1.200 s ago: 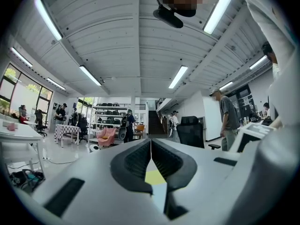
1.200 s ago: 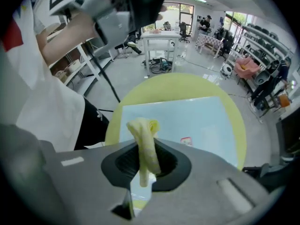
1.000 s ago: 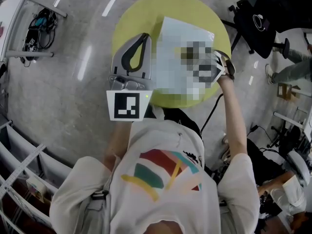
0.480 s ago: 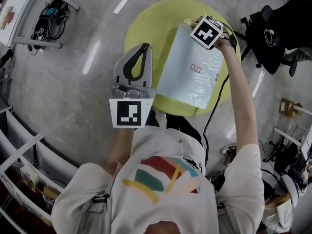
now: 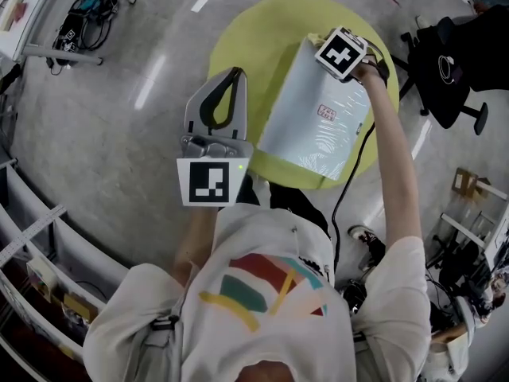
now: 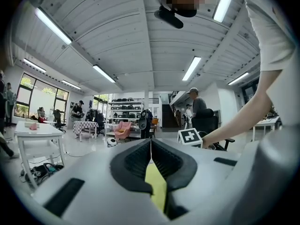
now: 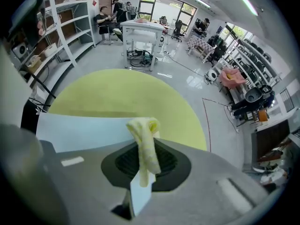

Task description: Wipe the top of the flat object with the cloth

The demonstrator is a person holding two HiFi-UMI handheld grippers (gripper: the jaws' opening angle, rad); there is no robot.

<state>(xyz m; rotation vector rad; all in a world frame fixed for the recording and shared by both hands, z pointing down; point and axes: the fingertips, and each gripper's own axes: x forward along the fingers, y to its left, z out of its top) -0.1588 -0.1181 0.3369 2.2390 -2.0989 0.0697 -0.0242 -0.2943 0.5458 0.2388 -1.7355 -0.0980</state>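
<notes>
Flat pale-blue packet (image 5: 310, 122) lying across the round yellow-green worktop (image 5: 246, 30). Looks light and glossy-wrapped, so probably slides or crinkles under a hard wipe; best pinned at the near corner. Soft yellow cloth (image 7: 143, 135) pinched in the right gripper (image 5: 340, 54) fingers at the packet's far end, limp and bunched, so worth pressing flat. Left gripper (image 5: 227, 78) fingers closed on nothing, tips together, just beside the packet's left edge.
</notes>
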